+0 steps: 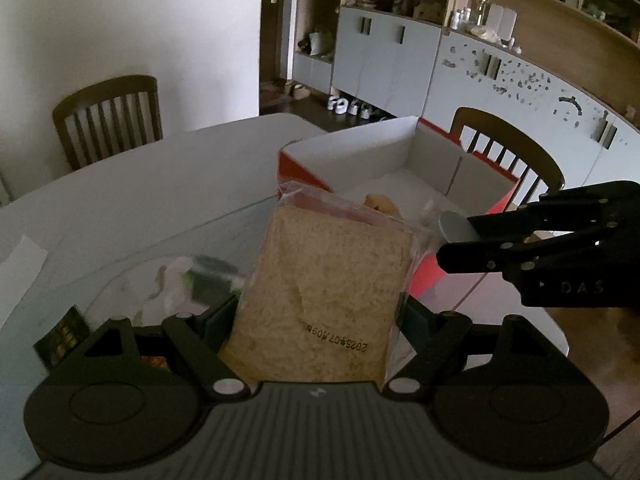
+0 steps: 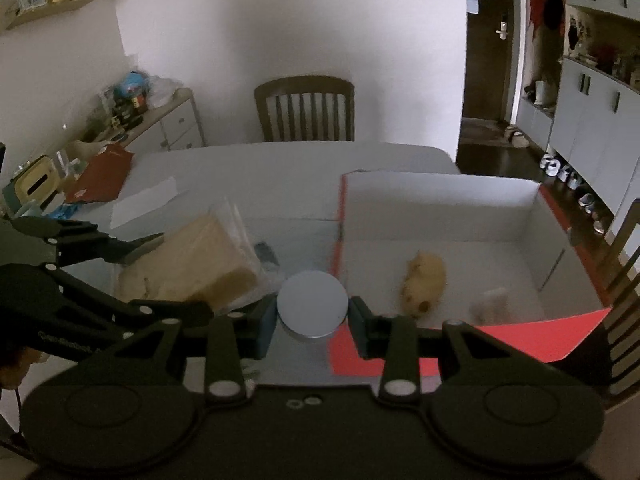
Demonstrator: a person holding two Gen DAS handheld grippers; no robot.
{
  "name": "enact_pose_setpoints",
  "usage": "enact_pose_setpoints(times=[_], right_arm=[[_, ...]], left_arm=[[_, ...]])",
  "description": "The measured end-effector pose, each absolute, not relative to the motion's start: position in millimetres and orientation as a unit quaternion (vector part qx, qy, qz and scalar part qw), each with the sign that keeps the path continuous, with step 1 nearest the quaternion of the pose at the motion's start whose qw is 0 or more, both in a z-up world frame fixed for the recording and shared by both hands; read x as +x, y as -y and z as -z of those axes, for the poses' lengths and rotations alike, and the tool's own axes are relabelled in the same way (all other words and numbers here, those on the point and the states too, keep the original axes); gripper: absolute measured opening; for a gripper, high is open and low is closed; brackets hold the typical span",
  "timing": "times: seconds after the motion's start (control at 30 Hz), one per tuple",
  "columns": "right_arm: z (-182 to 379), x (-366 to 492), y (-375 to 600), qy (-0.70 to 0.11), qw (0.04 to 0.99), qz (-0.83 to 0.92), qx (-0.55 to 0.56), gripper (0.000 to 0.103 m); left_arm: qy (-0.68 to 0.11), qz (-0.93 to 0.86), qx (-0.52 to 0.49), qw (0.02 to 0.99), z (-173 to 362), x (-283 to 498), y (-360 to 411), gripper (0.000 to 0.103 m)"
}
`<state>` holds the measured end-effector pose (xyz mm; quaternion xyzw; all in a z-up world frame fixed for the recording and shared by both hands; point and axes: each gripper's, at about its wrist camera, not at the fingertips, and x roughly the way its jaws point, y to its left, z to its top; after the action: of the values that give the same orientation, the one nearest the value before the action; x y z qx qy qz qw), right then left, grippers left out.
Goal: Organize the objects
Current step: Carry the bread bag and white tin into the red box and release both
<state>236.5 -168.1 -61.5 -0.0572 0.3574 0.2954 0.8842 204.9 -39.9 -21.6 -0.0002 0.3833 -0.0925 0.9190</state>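
Bread in its clear bag (image 1: 324, 296) sits clamped in my left gripper (image 1: 320, 312) near the red-and-white box (image 1: 360, 152), my right gripper (image 2: 313, 316) pinching a round tin (image 2: 313, 298), and either could slip or clip the rim.

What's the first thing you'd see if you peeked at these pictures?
Probably the bagged bread, pinched in the left gripper right in front of the camera. Next, the round grey can squeezed in the right gripper. Both hang near the big red-and-white box on the table, where a fluffy tan toy already lies.
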Motion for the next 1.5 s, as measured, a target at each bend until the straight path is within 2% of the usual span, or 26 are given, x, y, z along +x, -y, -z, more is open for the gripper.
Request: enact_pose_setpoints(times=[0.4,0.93,1.5], right_arm=[[64,283,221,-0.348,0.9,-0.257,-0.061,0.038],[94,340,258,-0.379,0.897,-0.214,-0.076,0.038],[131,380,261,-0.437,0.867,-0.217,-0.099,0.038]], left_arm=[[-0.363,0.123,0.026,0.923,7,257,102,0.084],[-0.383,0.15,0.109,0.905,16,349,174,0.084],[-0.439,0.175,0.135,0.871,61,449,217,0.084]])
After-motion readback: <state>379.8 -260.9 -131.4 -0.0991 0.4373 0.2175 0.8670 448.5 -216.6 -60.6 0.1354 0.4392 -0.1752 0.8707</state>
